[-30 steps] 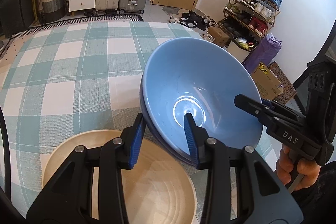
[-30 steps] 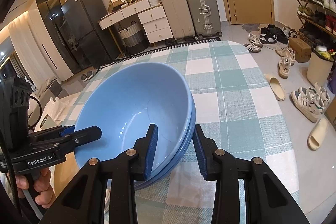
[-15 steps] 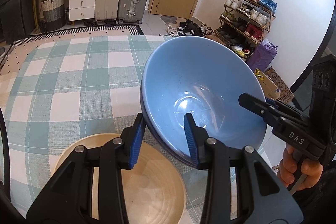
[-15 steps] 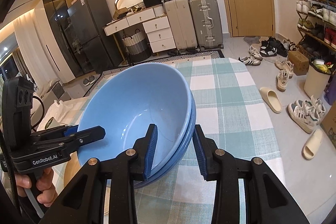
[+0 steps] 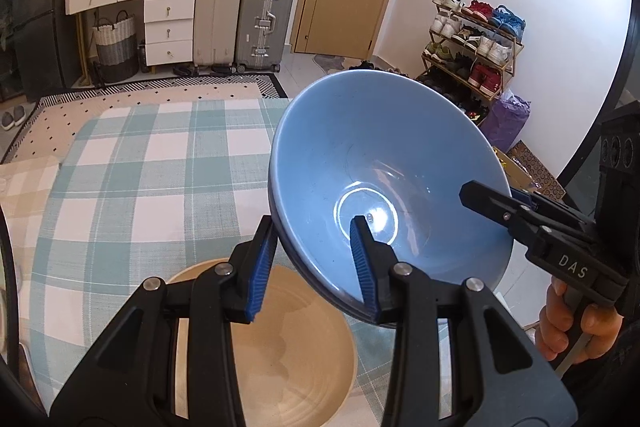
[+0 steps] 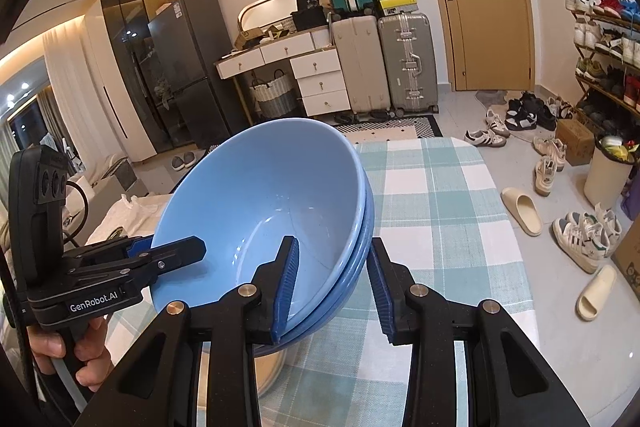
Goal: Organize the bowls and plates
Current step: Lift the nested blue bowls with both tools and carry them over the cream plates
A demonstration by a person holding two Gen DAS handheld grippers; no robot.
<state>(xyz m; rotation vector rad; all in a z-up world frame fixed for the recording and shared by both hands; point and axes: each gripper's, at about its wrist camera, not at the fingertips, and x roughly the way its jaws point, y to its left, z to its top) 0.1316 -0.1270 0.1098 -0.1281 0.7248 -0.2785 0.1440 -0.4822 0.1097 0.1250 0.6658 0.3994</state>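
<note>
Gripping opposite rims, the left gripper (image 5: pixel 316 261) and right gripper (image 6: pixel 332 285) clamp stacked blue bowls (image 5: pixel 384 187), raised at frame centre above the beige bowl (image 5: pixel 280 351); lowering level would nest them cleanly.

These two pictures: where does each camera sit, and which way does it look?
Left wrist: rides the left claw, facing the door and shoe rack over the blue bowls and beige bowl; the right claw and hand show.
Right wrist: rides the right claw, facing suitcases; the left claw shows.
Shared: bowls, checked tablecloth.
</note>
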